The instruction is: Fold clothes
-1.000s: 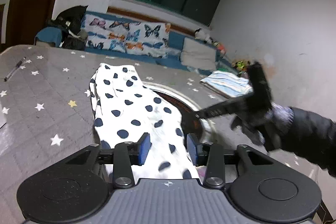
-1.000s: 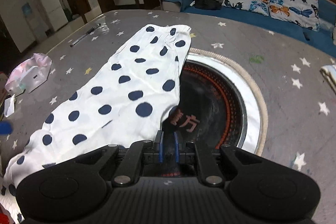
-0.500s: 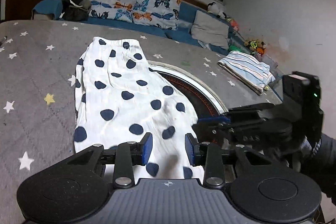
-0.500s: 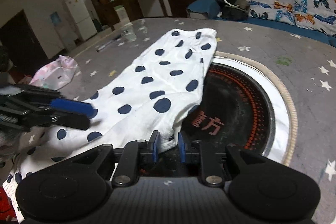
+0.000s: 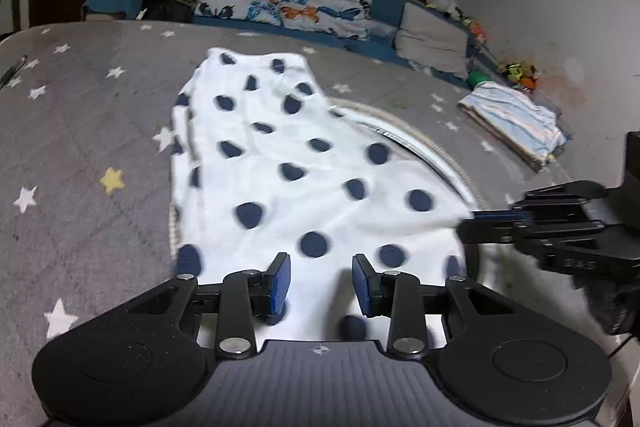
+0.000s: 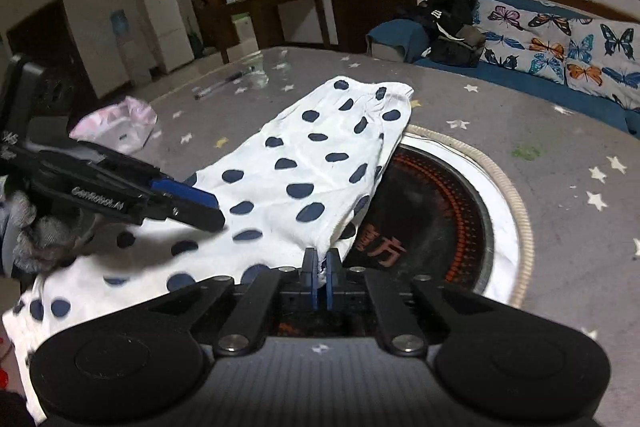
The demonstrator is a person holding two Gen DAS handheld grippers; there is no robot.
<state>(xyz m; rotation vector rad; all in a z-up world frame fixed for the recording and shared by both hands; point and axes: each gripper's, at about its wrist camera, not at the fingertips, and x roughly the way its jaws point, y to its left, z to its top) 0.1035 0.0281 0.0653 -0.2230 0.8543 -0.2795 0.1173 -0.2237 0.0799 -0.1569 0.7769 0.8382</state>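
Note:
A white garment with dark blue dots (image 5: 304,163) lies stretched along the grey star-patterned table (image 5: 80,131), partly over a round inset burner (image 6: 432,215). My left gripper (image 5: 321,281) is open, hovering just above the garment's near part. My right gripper (image 6: 321,277) is shut on the garment's right edge (image 6: 320,259) and lifts it slightly. It also shows in the left wrist view (image 5: 496,223), pinching that edge. The left gripper appears in the right wrist view (image 6: 192,203) over the cloth.
A folded striped cloth (image 5: 516,123) lies at the table's far right. A pink plastic bag (image 6: 116,123) and a pen (image 6: 224,85) lie at the left side. A butterfly-patterned sofa (image 5: 288,3) stands beyond the table.
My right gripper has closed on the garment's edge and raised it. My left gripper has moved forward over the cloth and stayed open.

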